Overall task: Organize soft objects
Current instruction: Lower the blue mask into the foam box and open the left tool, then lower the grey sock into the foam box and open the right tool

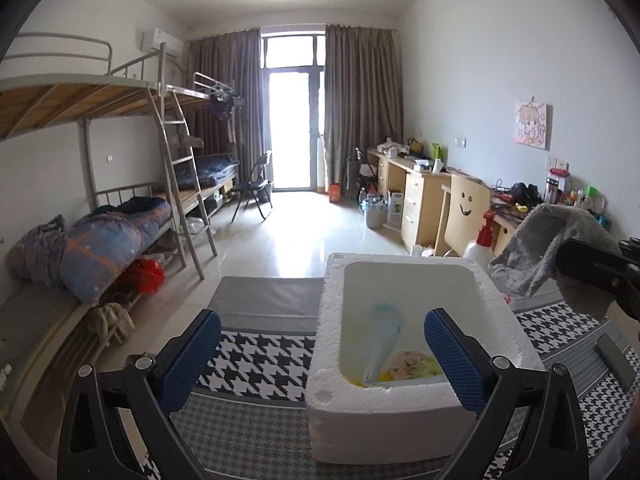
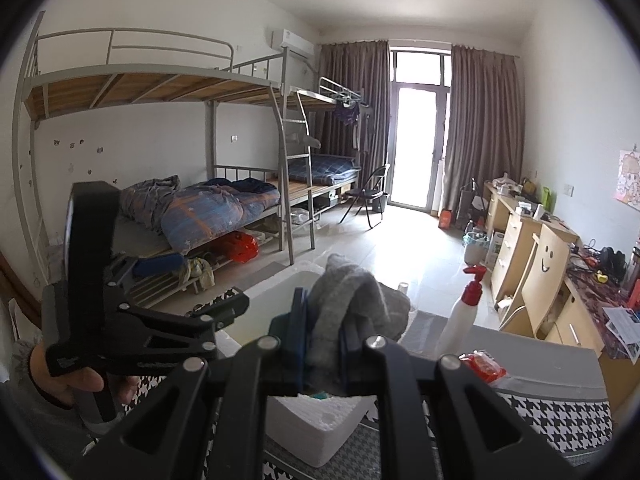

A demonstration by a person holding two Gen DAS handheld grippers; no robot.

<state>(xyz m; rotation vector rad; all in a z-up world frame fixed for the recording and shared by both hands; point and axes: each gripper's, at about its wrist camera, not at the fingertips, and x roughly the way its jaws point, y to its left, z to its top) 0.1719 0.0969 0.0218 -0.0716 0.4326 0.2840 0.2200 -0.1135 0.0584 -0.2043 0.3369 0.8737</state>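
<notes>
Right tongs (image 2: pixel 322 332) are pinching a crumpled grey fleece cloth (image 2: pixel 352 300); left tongs (image 1: pixel 320 360) are hanging spread over the white foam box (image 1: pixel 516 332). Released early, the cloth risks snagging the rim.

**My gear**

My left gripper (image 1: pixel 322 354) has black angular arms, silver round pivot screws and blue textured pads (image 1: pixel 192 356). My right gripper (image 2: pixel 323 344) matches: black linkages, silver screws, dark blue pads. A grey sleeve (image 2: pixel 22 354) covers my left wrist.
</notes>
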